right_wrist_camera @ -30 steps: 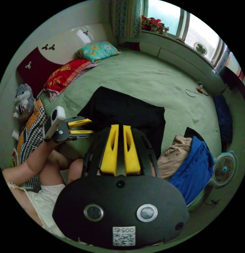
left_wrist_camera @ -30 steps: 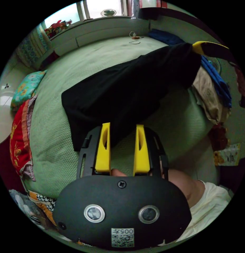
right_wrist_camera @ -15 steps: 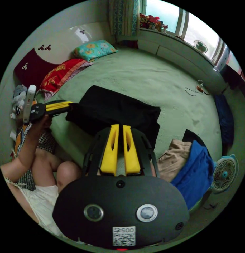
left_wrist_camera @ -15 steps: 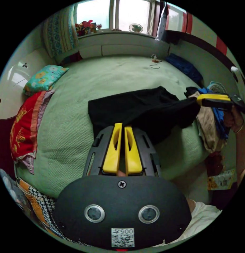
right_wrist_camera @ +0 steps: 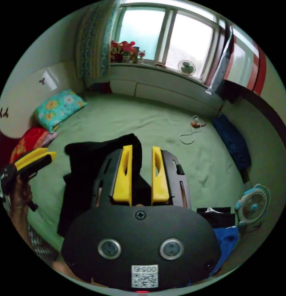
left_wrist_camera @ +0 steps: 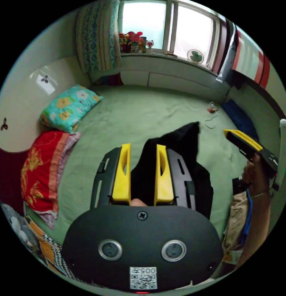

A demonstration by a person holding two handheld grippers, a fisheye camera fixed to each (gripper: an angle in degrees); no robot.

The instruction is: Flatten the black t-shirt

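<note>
Left gripper view: the left gripper point(left_wrist_camera: 143, 168) is seen over the bed point(left_wrist_camera: 133, 114), its yellow fingers point(left_wrist_camera: 122, 172) set apart with a clear gap between them. Nothing is pinched; the black t-shirt point(left_wrist_camera: 179, 148) lies behind and below the gap, bunched on the green bed cover, a narrow point of cloth reaching toward the window side. The right gripper point(left_wrist_camera: 238, 135) is held up at the right edge of this view in a hand point(left_wrist_camera: 256, 172), clear of the shirt; whether its fingers are parted cannot be told from this angle.

Right gripper view: the right gripper point(right_wrist_camera: 142, 171) is seen with its fingers point(right_wrist_camera: 158, 175) spread wide and empty. The black t-shirt point(right_wrist_camera: 87, 160) is crumpled on the bed point(right_wrist_camera: 167, 123) to the left of and under the fingers, not flat. The left gripper point(right_wrist_camera: 33, 157) is noted at the left edge, held in a hand point(right_wrist_camera: 18, 191), apart from the shirt.

Also recorded: a floral pillow point(left_wrist_camera: 69, 108) and a red pillow point(left_wrist_camera: 38, 172) along the bed's left side; a cable point(right_wrist_camera: 192, 131) lying on the bed cover; a small fan point(right_wrist_camera: 252, 206) at the lower right, near a blue cloth point(right_wrist_camera: 224, 242); a window point(right_wrist_camera: 161, 37) beyond the bed.
</note>
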